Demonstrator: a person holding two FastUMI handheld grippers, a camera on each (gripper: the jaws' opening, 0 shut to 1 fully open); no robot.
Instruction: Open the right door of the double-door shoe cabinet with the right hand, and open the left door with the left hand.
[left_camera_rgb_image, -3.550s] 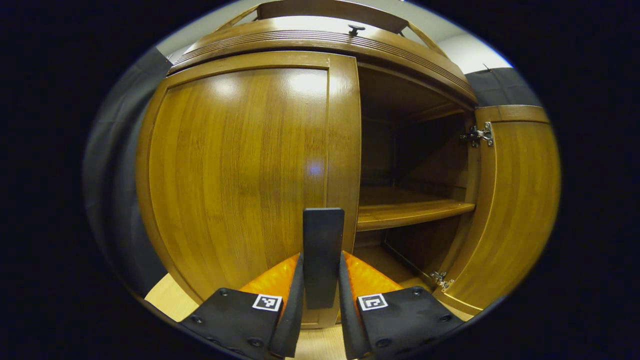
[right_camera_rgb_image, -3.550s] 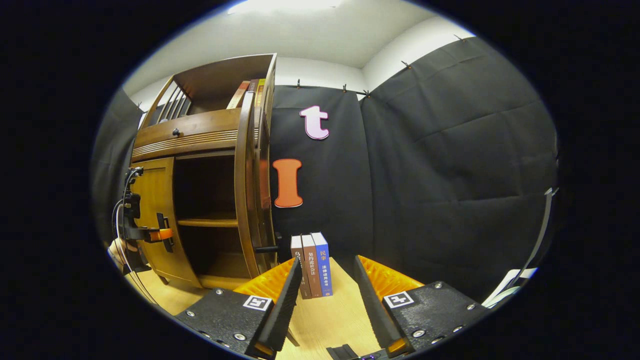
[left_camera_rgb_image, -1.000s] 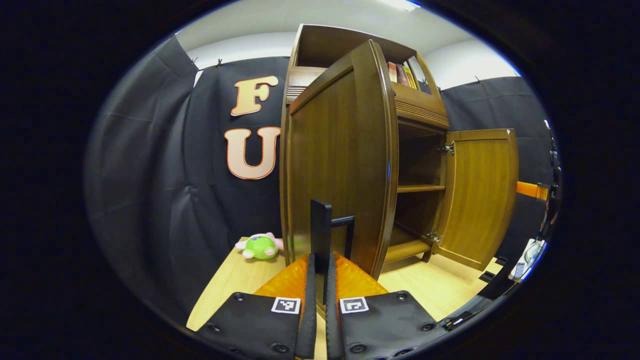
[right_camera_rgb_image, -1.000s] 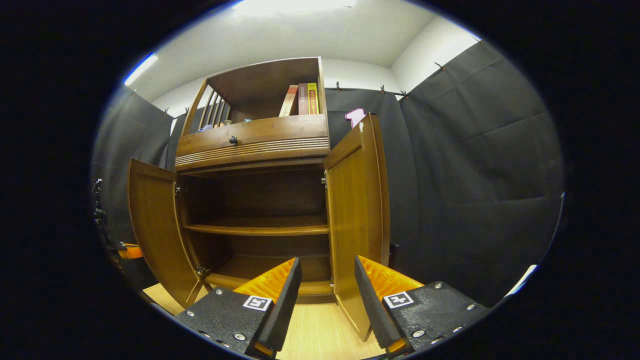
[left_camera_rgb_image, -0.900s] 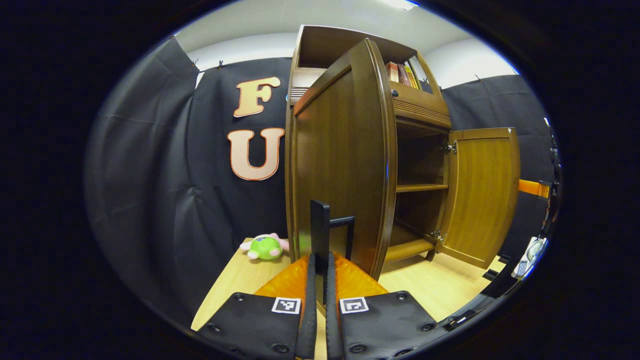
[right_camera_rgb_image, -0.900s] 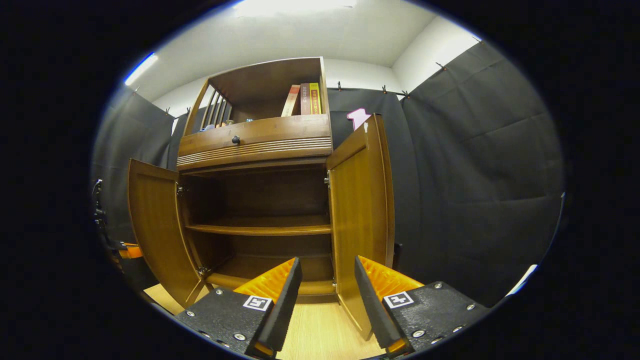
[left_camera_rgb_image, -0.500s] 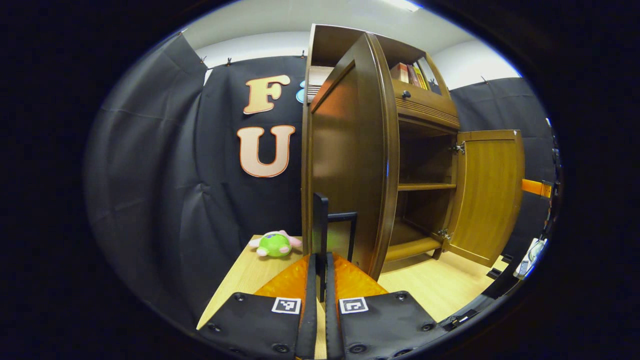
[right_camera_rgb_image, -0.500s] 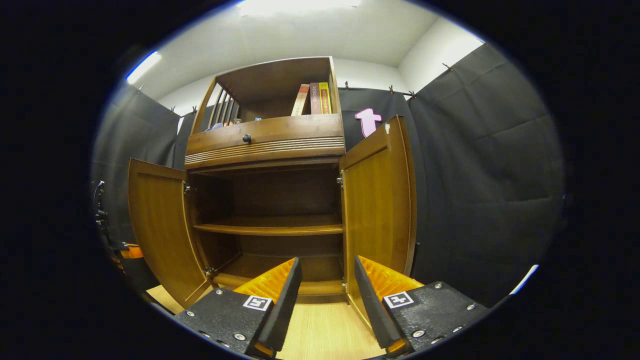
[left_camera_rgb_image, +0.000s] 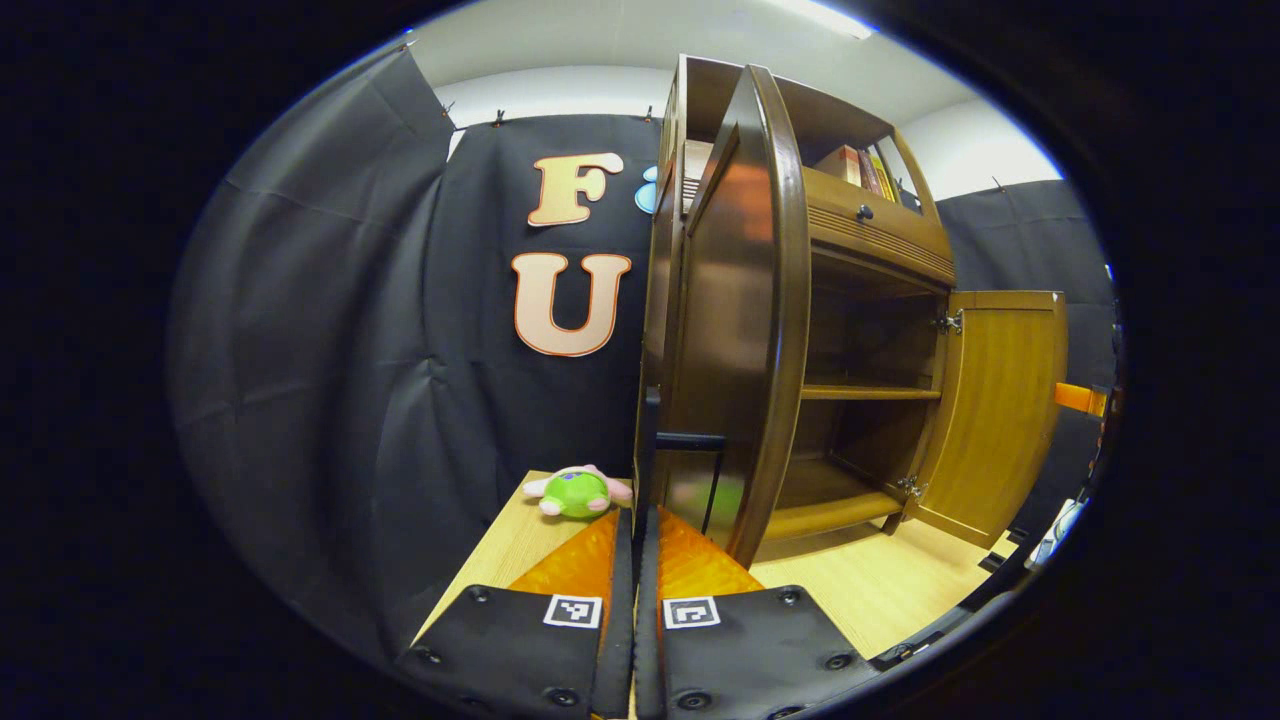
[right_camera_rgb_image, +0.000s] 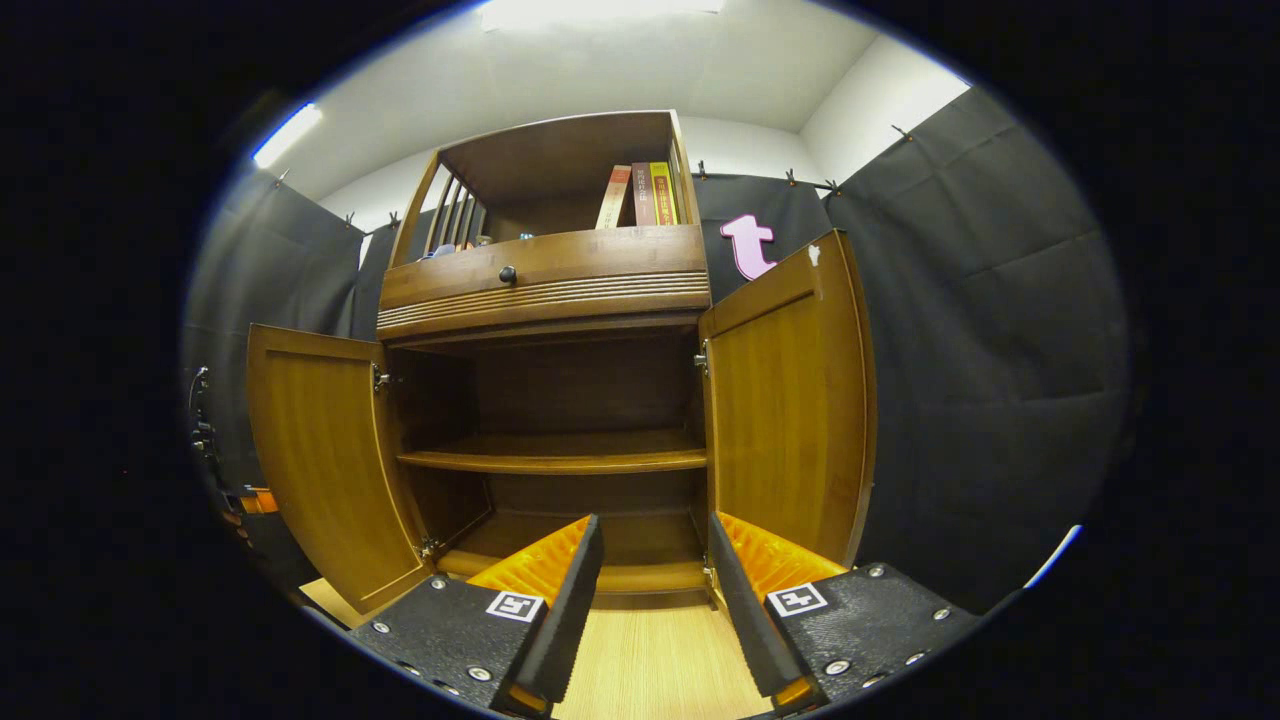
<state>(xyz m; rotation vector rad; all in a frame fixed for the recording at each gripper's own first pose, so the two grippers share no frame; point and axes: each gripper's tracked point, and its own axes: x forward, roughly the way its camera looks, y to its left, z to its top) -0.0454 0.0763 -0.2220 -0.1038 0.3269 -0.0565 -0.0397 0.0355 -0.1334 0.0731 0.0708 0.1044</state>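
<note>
In the left gripper view, the left gripper (left_camera_rgb_image: 637, 540) has its fingers pressed onto the thin dark handle (left_camera_rgb_image: 650, 455) of the shoe cabinet's (left_camera_rgb_image: 850, 230) left door (left_camera_rgb_image: 735, 330), which stands swung wide and is seen nearly edge-on. Past it the right door (left_camera_rgb_image: 1000, 400) also stands open, with the inner shelf (left_camera_rgb_image: 865, 393) between them. A green plush toy (left_camera_rgb_image: 578, 493) lies on the light wooden floor (left_camera_rgb_image: 880, 590) beside the cabinet. In the right gripper view, the right gripper (right_camera_rgb_image: 655, 555) is spread apart, holding nothing, facing the cabinet's open front; the left door (right_camera_rgb_image: 320, 450) and right door (right_camera_rgb_image: 790, 400) are both swung outward, and books (right_camera_rgb_image: 640, 195) stand on the top shelf.
</note>
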